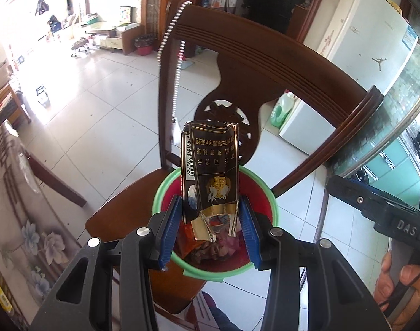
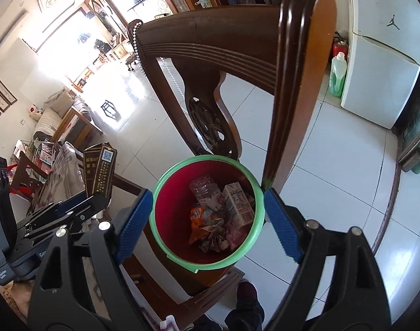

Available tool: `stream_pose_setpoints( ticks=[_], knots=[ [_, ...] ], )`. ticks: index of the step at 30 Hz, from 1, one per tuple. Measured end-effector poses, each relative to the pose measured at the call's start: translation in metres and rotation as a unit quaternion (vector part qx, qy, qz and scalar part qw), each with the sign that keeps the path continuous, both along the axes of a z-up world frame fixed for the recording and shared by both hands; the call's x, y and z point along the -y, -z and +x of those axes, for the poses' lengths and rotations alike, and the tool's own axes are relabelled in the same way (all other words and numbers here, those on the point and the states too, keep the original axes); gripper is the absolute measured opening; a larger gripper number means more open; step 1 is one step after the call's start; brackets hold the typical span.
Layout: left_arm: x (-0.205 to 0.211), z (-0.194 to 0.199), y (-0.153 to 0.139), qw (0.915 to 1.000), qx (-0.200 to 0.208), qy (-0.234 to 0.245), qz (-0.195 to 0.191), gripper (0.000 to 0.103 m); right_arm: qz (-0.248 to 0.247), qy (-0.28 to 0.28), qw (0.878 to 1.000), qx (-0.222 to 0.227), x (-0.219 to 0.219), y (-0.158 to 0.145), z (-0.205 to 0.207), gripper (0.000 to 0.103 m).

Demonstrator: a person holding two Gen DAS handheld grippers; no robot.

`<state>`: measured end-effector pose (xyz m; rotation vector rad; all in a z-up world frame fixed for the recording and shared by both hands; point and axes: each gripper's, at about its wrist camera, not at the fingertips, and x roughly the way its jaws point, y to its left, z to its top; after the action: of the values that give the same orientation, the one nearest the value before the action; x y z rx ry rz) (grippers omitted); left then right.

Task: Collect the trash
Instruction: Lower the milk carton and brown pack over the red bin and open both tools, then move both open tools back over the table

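Observation:
My left gripper (image 1: pixel 210 207) is shut on a crushed black and gold cigarette pack (image 1: pixel 210 165) and holds it upright just above a red bin with a green rim (image 1: pixel 273 212). The bin stands on a wooden chair seat (image 1: pixel 121 212) and holds several pieces of trash. In the right wrist view the bin (image 2: pixel 168 201) sits between the fingers of my right gripper (image 2: pixel 207 215), which is open and empty above it. Inside lie a clear bottle (image 2: pixel 204 190), a small carton (image 2: pixel 237 201) and wrappers (image 2: pixel 204 220). The pack also shows in the right wrist view (image 2: pixel 99 171), at the left.
The chair's dark carved backrest (image 1: pixel 265 52) rises behind the bin, with a bead string (image 1: pixel 177 63) hung on it. A cloth-covered table (image 1: pixel 19 193) is at the left. A white fridge (image 2: pixel 381 55) and a green bottle (image 2: pixel 337 74) stand at the right on the tiled floor.

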<state>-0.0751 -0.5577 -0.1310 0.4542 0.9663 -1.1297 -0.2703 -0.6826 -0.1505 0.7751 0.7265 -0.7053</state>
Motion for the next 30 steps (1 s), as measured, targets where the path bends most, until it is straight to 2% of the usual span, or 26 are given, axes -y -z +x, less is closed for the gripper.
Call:
stream_pose_setpoints(
  ticks=[6,10,13,16,22,30],
  knots=[
    [0.015,-0.006,0.008,0.9998,-0.005,0.019,0.009,0.041,-0.001,0.014,1.0,0.003,0.003,-0.002,-0.011,0.081],
    [0.015,-0.002,0.01,0.9998,-0.009,0.013,0.013,0.051,-0.003,0.011,1.0,0.002,-0.002,-0.004,-0.012,0.081],
    [0.005,0.002,0.004,0.9999,-0.012,0.005,-0.001,0.06,-0.008,0.008,1.0,0.0,-0.004,-0.007,-0.008,0.081],
    [-0.009,0.006,-0.003,0.9999,-0.01,-0.001,-0.01,0.061,-0.012,0.002,1.0,0.001,-0.009,-0.012,-0.001,0.081],
    [-0.059,0.021,-0.023,0.999,0.008,-0.034,-0.028,0.061,-0.024,-0.032,0.999,0.012,-0.031,-0.023,0.029,0.081],
    [-0.149,0.059,-0.042,0.9925,0.024,-0.109,-0.049,0.061,-0.033,-0.102,0.994,0.022,-0.088,-0.033,0.09,0.081]
  ],
)
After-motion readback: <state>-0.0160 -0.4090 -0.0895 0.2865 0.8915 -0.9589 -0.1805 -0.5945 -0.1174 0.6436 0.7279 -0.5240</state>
